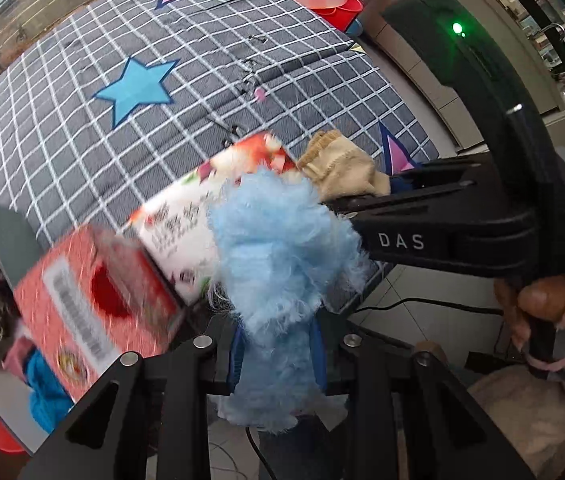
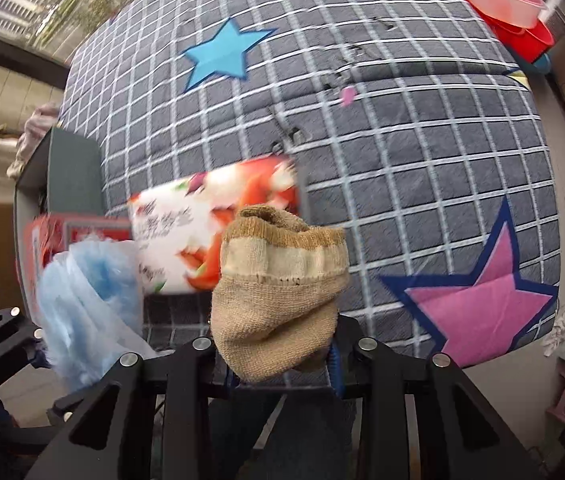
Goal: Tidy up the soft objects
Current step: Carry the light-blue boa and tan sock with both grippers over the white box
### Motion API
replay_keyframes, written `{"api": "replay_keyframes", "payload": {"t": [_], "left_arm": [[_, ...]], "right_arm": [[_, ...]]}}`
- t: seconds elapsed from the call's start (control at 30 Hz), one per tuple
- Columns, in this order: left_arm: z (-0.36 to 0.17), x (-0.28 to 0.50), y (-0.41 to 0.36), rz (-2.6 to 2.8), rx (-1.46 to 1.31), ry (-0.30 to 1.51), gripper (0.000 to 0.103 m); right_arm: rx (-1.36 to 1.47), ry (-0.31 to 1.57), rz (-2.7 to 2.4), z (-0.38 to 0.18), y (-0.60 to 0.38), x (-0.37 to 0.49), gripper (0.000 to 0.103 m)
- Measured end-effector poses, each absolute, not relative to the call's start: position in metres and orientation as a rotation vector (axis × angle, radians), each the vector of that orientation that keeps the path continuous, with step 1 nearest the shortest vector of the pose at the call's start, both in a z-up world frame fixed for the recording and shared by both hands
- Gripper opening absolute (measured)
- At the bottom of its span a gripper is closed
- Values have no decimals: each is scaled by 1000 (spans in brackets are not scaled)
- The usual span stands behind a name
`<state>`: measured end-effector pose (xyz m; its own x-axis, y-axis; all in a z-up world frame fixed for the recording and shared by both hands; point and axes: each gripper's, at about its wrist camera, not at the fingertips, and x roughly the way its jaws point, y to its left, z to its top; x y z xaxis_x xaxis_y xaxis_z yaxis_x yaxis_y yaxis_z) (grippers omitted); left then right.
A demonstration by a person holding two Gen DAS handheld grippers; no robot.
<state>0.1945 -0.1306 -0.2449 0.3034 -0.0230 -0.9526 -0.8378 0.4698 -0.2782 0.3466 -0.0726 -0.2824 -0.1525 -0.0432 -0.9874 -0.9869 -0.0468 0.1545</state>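
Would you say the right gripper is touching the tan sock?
Touching. In the right wrist view the right gripper is shut on the tan sock, whose lower end sits pinched between the jaws.

Two boxes (image 2: 214, 228) crowd the checked quilt's (image 2: 402, 160) near-left edge; its middle lies open

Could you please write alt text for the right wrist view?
The right tongs grip a tan sock above a grey checked quilt with stars. To the left are a fluffy blue item and two blurred printed boxes.
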Motion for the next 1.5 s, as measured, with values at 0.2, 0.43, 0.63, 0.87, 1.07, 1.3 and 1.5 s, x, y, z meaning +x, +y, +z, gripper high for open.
{"api": "replay_keyframes", "payload": {"t": [0.2, 0.43, 0.63, 0.87, 1.07, 1.3, 1.5], "left_arm": [[-246, 166, -151, 704, -974, 1121, 30], [-236, 127, -162, 796, -1016, 1039, 30], [-227, 88, -169, 886, -1065, 967, 30], [-218, 41, -179, 1007, -1123, 879, 30], [-215, -5, -186, 1145, -1184, 797, 30], [-227, -46, -192, 1302, -1249, 782, 30], [-240, -63, -197, 1365, -1290, 785, 30]], "right_arm": [[-1276, 1297, 1394, -279, -88, 312, 35], [-1315, 1243, 1466, -264, -95, 280, 35], [-1327, 1193, 1539, -247, -99, 250, 35], [-1353, 1125, 1636, -227, -103, 206, 35], [-1381, 1079, 1707, -219, -105, 172, 35], [-1440, 1031, 1785, -219, -113, 130, 35], [-1488, 1001, 1836, -222, -118, 98, 35]]}}
